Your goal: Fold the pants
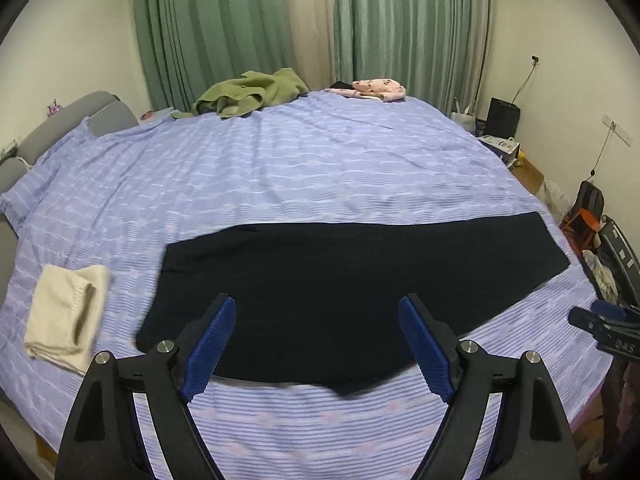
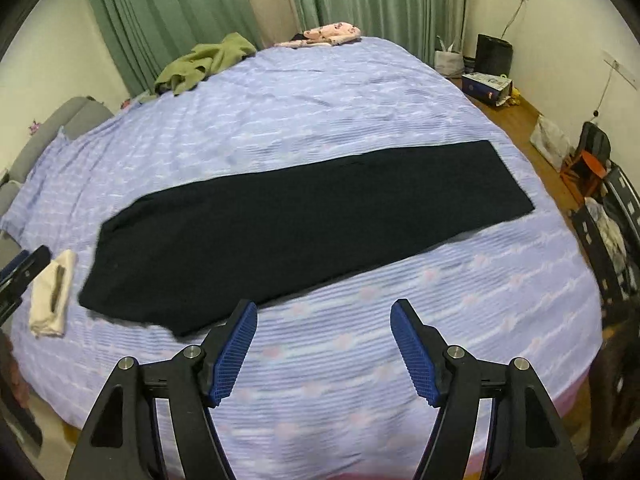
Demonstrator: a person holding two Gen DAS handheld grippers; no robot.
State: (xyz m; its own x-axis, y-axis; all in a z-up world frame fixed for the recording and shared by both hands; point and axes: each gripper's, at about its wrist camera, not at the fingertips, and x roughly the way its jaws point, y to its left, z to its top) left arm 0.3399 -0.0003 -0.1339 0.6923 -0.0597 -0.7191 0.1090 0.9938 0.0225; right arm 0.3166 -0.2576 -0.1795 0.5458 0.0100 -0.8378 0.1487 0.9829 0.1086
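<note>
Across the striped bed (image 1: 320, 168) the black pants (image 1: 344, 292) lay lengthwise, nearer the left gripper (image 1: 316, 344), both grippers spread and empty, the right gripper (image 2: 324, 346) off their near edge

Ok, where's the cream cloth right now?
The cream cloth lies folded on the bed, left in both views, just beside the wide end of the black pants.

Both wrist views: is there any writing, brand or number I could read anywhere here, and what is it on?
"DAS", or something like it: raised marks on the body of the right hand-held gripper, too blurred to be sure.
Box on the floor by the wall: print too small to read.
No other text is visible.
</note>
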